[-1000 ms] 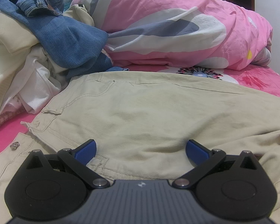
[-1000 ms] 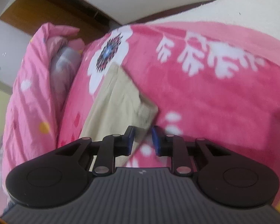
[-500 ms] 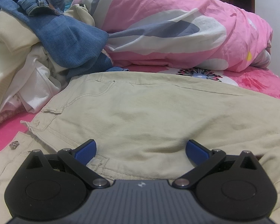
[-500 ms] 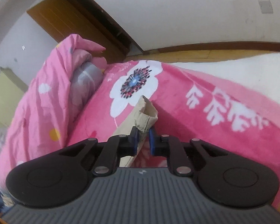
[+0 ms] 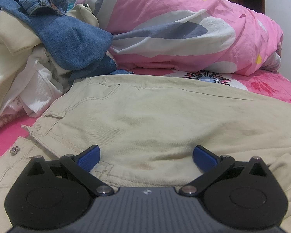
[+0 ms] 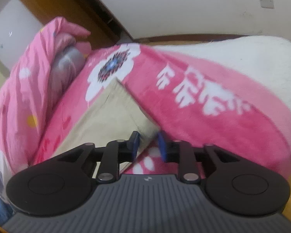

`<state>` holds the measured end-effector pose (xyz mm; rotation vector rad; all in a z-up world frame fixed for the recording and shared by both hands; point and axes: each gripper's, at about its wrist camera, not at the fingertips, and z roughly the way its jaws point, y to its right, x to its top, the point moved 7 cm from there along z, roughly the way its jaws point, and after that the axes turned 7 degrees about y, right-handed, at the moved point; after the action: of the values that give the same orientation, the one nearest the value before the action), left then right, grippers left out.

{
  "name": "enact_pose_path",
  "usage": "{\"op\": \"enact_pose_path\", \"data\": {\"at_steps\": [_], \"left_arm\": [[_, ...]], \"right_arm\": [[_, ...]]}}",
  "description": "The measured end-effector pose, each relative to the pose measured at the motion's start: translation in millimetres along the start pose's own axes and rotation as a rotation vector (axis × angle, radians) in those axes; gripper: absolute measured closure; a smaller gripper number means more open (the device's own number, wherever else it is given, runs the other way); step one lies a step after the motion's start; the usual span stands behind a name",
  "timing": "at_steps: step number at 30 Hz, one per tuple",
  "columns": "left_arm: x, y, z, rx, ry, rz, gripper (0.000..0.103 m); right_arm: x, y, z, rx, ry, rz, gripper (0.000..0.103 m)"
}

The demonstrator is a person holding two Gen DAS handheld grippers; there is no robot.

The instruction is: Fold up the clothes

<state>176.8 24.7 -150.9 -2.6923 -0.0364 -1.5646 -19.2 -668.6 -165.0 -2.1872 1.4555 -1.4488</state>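
Left gripper (image 5: 146,154) jaws wide apart over beige trousers (image 5: 155,116), right gripper (image 6: 148,145) jaws just opening, trouser hem corner loose between them, denim pile (image 5: 67,38) at 10 o'clock

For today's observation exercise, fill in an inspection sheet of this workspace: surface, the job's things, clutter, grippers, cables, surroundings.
Surface: bed with a pink flowered blanket.
Job's things: beige trousers spread flat; their hem corner lies between the right gripper's jaws.
Clutter: heap of clothes topped by blue jeans; rolled pink quilt.
Grippers: left gripper wide open over the trousers; right gripper has just been opening, pads off the hem.
Cables: nothing seen.
Surroundings: white wall, wooden door frame.
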Motion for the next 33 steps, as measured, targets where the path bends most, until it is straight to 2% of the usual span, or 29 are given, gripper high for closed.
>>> {"op": "enact_pose_path", "data": {"at_steps": [4, 7, 11, 13, 15, 16, 17, 18, 20, 22, 25, 28, 31, 33], "left_arm": [[0, 0, 0, -0.001, 0.0, -0.001, 0.0], [0, 0, 0, -0.001, 0.0, -0.001, 0.0], [0, 0, 0, -0.001, 0.001, -0.001, 0.0], [0, 0, 0, -0.001, 0.001, -0.001, 0.0], [0, 0, 0, -0.002, 0.001, -0.002, 0.0], [0, 0, 0, -0.002, 0.001, -0.003, 0.0], [0, 0, 0, -0.003, 0.002, -0.003, 0.0], [0, 0, 0, -0.003, 0.002, -0.004, 0.0], [0, -1, 0, -0.004, 0.002, -0.005, 0.0], [-1, -1, 0, -0.004, 0.002, -0.004, 0.0], [-1, -1, 0, -0.004, 0.003, -0.003, 0.0], [-1, -1, 0, -0.004, 0.003, -0.003, 0.0], [0, -1, 0, -0.004, 0.002, -0.003, 0.0], [0, 0, 0, -0.003, 0.002, -0.004, 0.0]], "right_arm": [[12, -12, -26, -0.103, 0.142, -0.122, 0.078], [7, -52, -26, -0.044, 0.177, -0.263, 0.078], [-19, -119, 6, 0.094, 0.087, -0.453, 0.079], [-31, -139, 37, 0.096, 0.019, -0.529, 0.079], [-35, -143, 72, 0.042, -0.028, -0.581, 0.08], [-33, -137, 88, -0.024, -0.03, -0.616, 0.081], [-31, -128, 101, -0.093, -0.019, -0.649, 0.082], [-24, -120, 109, -0.101, 0.007, -0.658, 0.082], [-4, -104, 115, -0.142, 0.044, -0.614, 0.084], [12, -97, 116, -0.163, 0.045, -0.548, 0.089], [14, -117, 104, -0.239, 0.096, -0.621, 0.084], [-19, -171, 73, 0.027, 0.087, -0.683, 0.083], [-80, -216, 48, 0.32, 0.0, -0.822, 0.077], [-115, -223, 40, 0.409, -0.023, -0.927, 0.077]]}}
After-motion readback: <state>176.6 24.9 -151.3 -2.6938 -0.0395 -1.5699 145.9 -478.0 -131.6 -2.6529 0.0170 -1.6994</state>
